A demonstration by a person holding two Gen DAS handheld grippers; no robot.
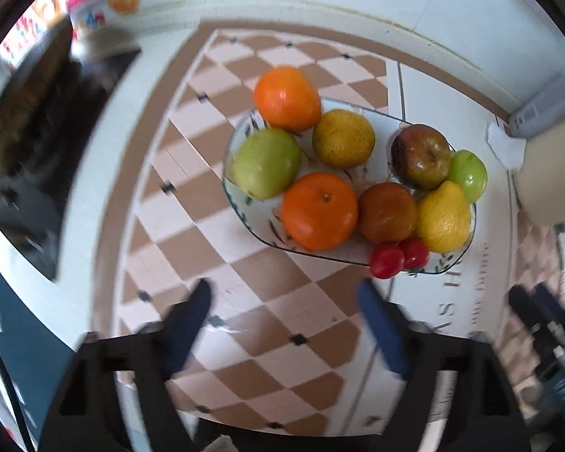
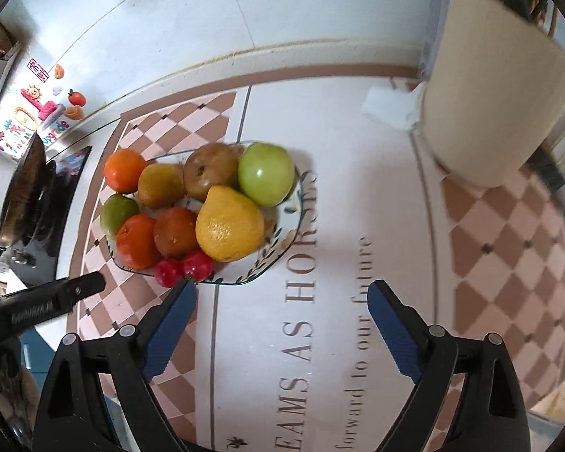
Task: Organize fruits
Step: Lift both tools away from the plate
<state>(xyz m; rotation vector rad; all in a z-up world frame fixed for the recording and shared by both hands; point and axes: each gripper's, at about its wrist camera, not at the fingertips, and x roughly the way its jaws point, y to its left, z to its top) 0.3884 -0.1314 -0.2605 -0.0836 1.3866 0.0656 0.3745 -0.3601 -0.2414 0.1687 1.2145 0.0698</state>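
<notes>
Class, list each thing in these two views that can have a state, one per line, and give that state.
left gripper: open, nothing between its fingers
right gripper: open, nothing between its fingers
plate: flat on the table, loaded with fruit
yellow lemon: on the plate, leaning on neighbouring fruit
green apple: on the plate, at its edge
two red cherries: on the plate rim, side by side

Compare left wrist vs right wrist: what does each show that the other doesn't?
Left wrist only: the left gripper, open with nothing between its fingers, above the checkered mat.

Right wrist only: the right gripper, open and empty, over the mat's printed lettering; a black tool at left.

Both: the glass plate piled with fruit, including the yellow lemon, two red cherries, a green apple, plus the cream container.
</notes>
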